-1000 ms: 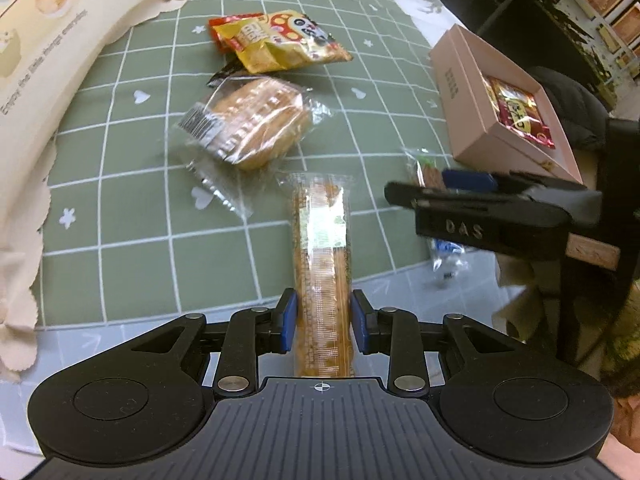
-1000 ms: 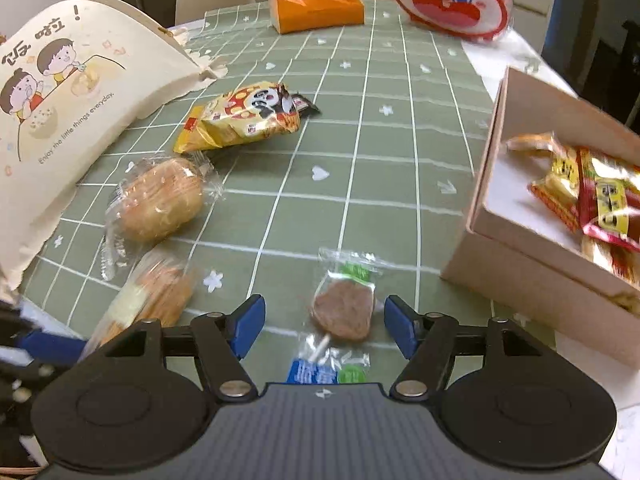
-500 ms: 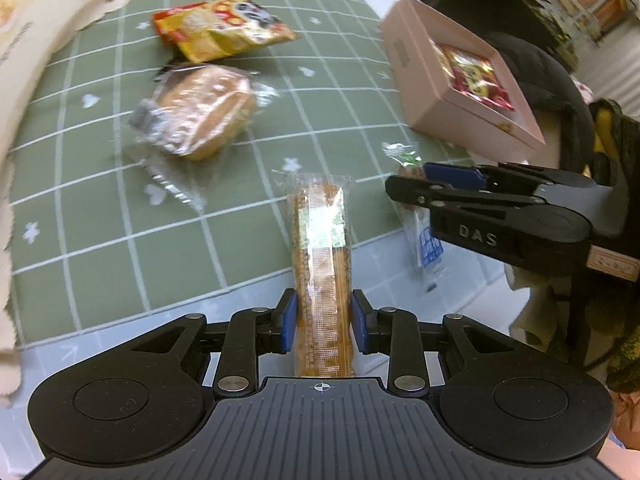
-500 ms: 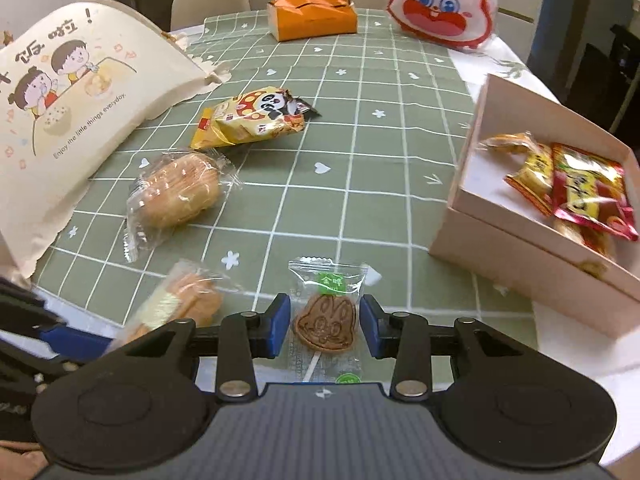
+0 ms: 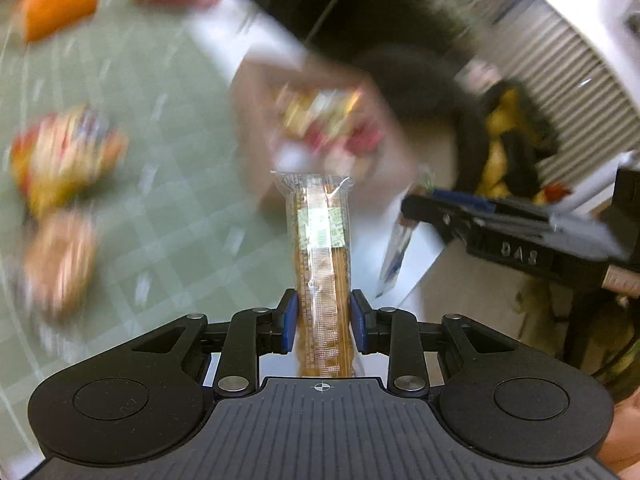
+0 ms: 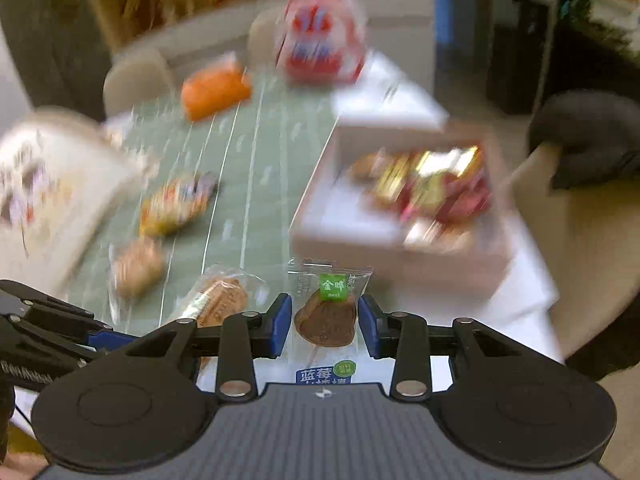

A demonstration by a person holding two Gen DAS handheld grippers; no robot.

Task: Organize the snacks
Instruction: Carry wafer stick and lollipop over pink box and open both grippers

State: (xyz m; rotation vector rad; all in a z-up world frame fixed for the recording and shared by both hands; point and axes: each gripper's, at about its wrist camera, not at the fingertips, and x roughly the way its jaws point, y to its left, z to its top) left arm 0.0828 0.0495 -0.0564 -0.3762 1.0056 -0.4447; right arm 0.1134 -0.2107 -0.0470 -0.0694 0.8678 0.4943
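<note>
My left gripper (image 5: pixel 323 320) is shut on a long clear pack of golden biscuits (image 5: pixel 320 232), which sticks out forward above the green checked tablecloth (image 5: pixel 180 208). My right gripper (image 6: pixel 323 320) is shut on a clear-wrapped brown lollipop with a green label (image 6: pixel 326 322), held off the table. Just ahead and to the right of it stands the open pink box (image 6: pixel 360 236) with several red and yellow snack packs (image 6: pixel 432 184) inside. In the right wrist view the biscuit pack (image 6: pixel 218 300) shows to the left. Both views are blurred by motion.
On the cloth lie a yellow-red snack bag (image 6: pixel 176 202) and a wrapped round bun (image 6: pixel 136 266). A cream printed paper bag (image 6: pixel 48 184) fills the left. An orange box (image 6: pixel 214 90) and a red-white bag (image 6: pixel 320 36) sit at the far end. The table edge is near.
The right gripper closed on the lollipop and lifted it. Both grippers rose with their snacks and swung toward the pink box. The left grip is unchanged.
</note>
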